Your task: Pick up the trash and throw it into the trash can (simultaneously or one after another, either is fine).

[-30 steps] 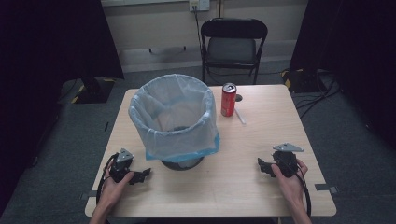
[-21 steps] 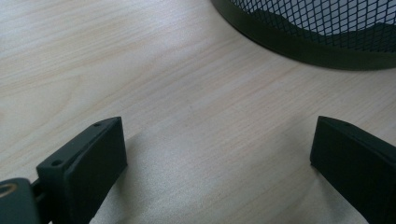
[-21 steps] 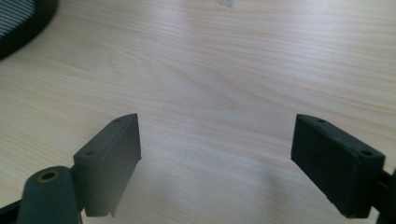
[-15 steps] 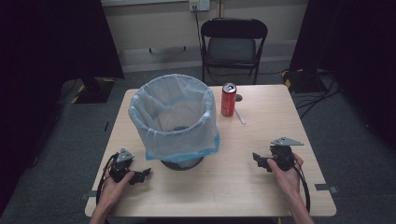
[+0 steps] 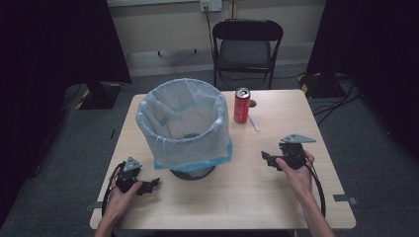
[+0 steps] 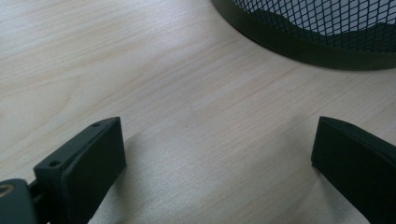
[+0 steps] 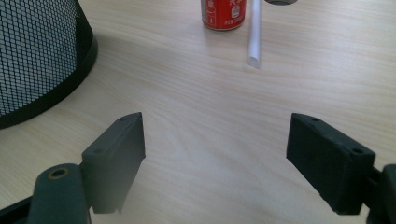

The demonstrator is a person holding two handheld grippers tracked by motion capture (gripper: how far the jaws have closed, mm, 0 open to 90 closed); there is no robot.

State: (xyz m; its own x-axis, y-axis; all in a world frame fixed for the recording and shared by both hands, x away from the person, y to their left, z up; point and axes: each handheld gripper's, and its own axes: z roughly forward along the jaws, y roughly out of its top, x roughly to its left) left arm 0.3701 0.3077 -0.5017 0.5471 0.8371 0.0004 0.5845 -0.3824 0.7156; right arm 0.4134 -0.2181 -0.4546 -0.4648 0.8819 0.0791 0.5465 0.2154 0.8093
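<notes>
A black mesh bin (image 5: pixel 184 123) lined with a pale blue bag stands at the middle of the wooden table (image 5: pixel 237 197). A red drink can (image 5: pixel 241 105) stands upright behind and to the right of it, and a white straw (image 5: pixel 254 123) lies just beside the can. My left gripper (image 5: pixel 152 184) rests open at the front left, its jaws pointing at the bin's base (image 6: pixel 327 32) with bare wood between them. My right gripper (image 5: pixel 267 159) is open at the right, holding nothing. Along its jaws I see the can (image 7: pixel 223 14), the straw (image 7: pixel 254 32) and the bin's side (image 7: pixel 37 56).
A black folding chair (image 5: pixel 247 47) stands behind the table's far edge. A small round hole (image 5: pixel 252 103) sits in the tabletop right of the can. Cables trail from both grippers towards the near edge. Dark curtains flank the room.
My right gripper has moved a little forward and to the left, towards the can and straw. The left gripper and the objects have stayed put.
</notes>
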